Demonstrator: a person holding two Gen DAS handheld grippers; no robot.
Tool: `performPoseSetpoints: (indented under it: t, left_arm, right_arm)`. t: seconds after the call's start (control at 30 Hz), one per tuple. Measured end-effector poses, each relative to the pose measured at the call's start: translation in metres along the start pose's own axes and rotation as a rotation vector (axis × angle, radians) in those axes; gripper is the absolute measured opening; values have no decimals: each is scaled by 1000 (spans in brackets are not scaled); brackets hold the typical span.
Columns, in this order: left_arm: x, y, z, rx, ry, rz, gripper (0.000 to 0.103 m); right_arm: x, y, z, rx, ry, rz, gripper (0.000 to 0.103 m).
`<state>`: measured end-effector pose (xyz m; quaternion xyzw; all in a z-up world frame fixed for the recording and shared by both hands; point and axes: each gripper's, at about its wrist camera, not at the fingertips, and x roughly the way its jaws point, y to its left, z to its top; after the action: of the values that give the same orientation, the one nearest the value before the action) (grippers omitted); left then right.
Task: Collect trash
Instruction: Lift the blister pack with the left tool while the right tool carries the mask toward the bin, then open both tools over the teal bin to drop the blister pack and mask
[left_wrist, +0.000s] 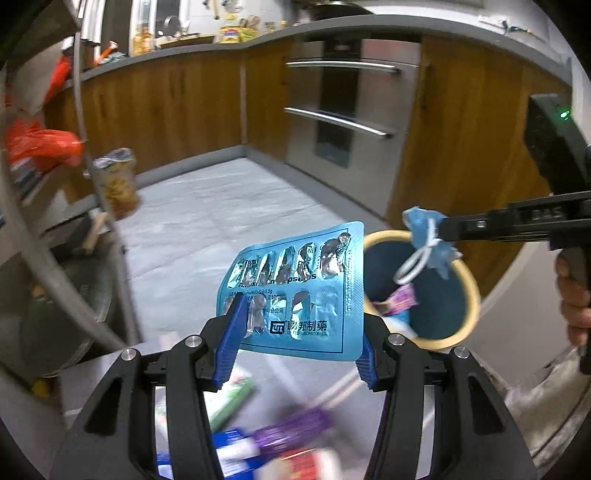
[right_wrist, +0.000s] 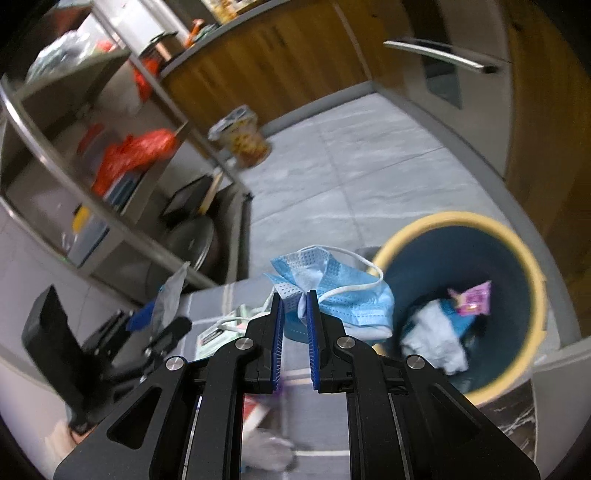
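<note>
Now | left claw (left_wrist: 299, 325) clamped on blister pack (left_wrist: 295, 291) | right claw (right_wrist: 294, 306) clamped on face mask (right_wrist: 343, 295) beside bin (right_wrist: 532, 266)

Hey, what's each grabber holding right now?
Left gripper shut on pill pack. Right gripper shut on face mask. Trash bin close, nothing blocking.

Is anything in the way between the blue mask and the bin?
Nothing visible is. The right tongs hold the face mask beside the open bin, with only air between them. The left tongs hold the pill sheet off to the side.
</note>
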<state>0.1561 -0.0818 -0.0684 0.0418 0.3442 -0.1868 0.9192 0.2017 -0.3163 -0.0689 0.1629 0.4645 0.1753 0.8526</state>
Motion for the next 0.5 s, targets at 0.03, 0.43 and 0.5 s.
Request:
performPoseSetpoints:
  t: [0.03, 0.43, 0.5]
  left_arm:
    - [8, -6, 6, 5, 3, -16, 52]
    - [92, -116, -3, 133, 142, -132, 53]
    - [110, -128, -11, 159, 172, -127, 53]
  right_arm:
    - [-4, -10, 1, 14, -9, -12, 13]
    - [-8, -117, 14, 223, -16, -150, 13]
    - [-7, -134, 14, 257, -9, -169, 13]
